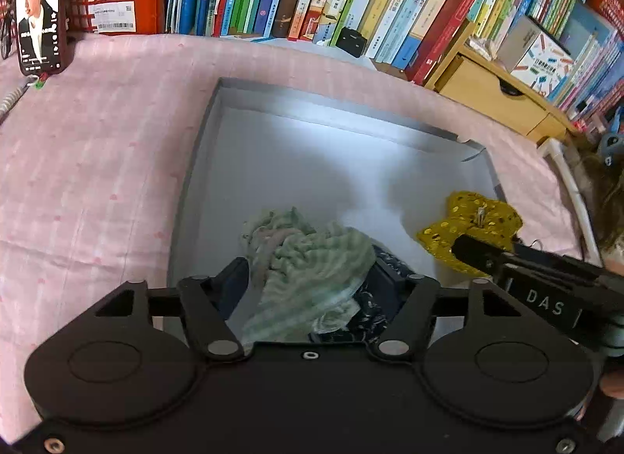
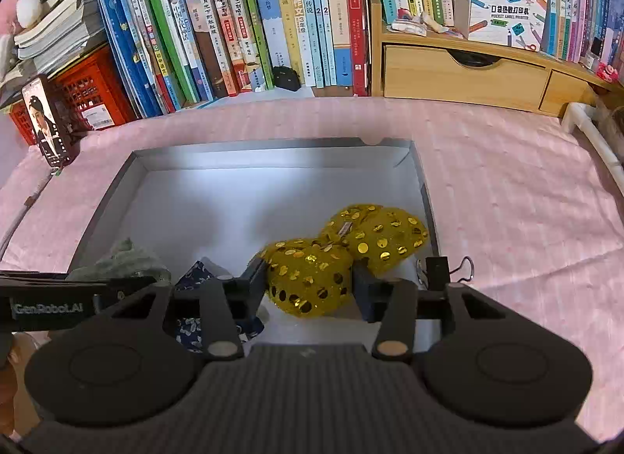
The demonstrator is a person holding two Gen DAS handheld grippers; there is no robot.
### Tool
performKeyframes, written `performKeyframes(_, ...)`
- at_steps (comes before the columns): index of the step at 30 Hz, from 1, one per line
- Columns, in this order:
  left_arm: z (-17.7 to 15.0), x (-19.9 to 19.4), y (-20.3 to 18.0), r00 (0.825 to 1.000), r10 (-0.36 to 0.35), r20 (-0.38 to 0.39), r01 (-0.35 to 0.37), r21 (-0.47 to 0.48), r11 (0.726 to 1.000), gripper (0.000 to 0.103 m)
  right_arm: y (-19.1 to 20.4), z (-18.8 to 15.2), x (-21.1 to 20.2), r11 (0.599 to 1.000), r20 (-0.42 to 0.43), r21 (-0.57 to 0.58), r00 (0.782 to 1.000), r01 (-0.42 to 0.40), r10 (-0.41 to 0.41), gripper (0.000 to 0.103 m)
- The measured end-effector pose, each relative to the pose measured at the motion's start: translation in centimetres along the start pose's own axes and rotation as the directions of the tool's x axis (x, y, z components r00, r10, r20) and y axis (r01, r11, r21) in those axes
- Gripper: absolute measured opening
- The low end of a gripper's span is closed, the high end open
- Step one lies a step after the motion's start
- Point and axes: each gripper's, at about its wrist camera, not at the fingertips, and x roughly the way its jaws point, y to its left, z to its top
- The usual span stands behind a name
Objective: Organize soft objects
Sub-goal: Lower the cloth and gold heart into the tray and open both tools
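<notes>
Right wrist – "GenRobot.AI" on left gripper [image 2: 128, 290]

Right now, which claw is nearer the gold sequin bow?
Right. The right claw straddles the gold sequin bow; the left claw sits over the green cloth, beside it.

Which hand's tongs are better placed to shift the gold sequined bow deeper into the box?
The right tongs: the gold sequined bow lies between their fingers, while the left tongs straddle the green cloth.

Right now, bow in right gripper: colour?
Yellow-gold bow with shiny gold sequins; right wrist view shows best.
</notes>
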Motion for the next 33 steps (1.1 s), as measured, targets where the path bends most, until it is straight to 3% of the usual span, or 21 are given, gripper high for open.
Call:
performKeyframes(9,-0.1,-2.3,-0.5,0.998,0.006,0.055,-0.007,0.029,1.0,0.078,-0.5,-0.2,-1.3,1.0,0.053,0.015,0.999,-0.004,0.003,0.075)
performKeyframes(16,-1.1,-4.5,-1.1,0.994,0.003,0.107,-0.011,0.074,0.997,0.08,-0.2,-0.2,-3.7,1.0,0.123,0.002,0.992,-0.012,0.012,0.079)
performKeyframes(26,-4.2,-7.7,-1.6,0.982,-0.04,0.182,0.016,0.133,0.991,0.082,0.2,-2.5,-8.0,0.998,0.244,-0.054,0.968,-0.042,0.054,0.083)
performKeyframes(33,-7.2,-10.3,-2.1,0.964,-0.079,0.255,0.028,0.197,0.98,0.083,0.6,-4.9,-11.2,0.992,0.33,-0.111,0.939,-0.063,0.097,0.085)
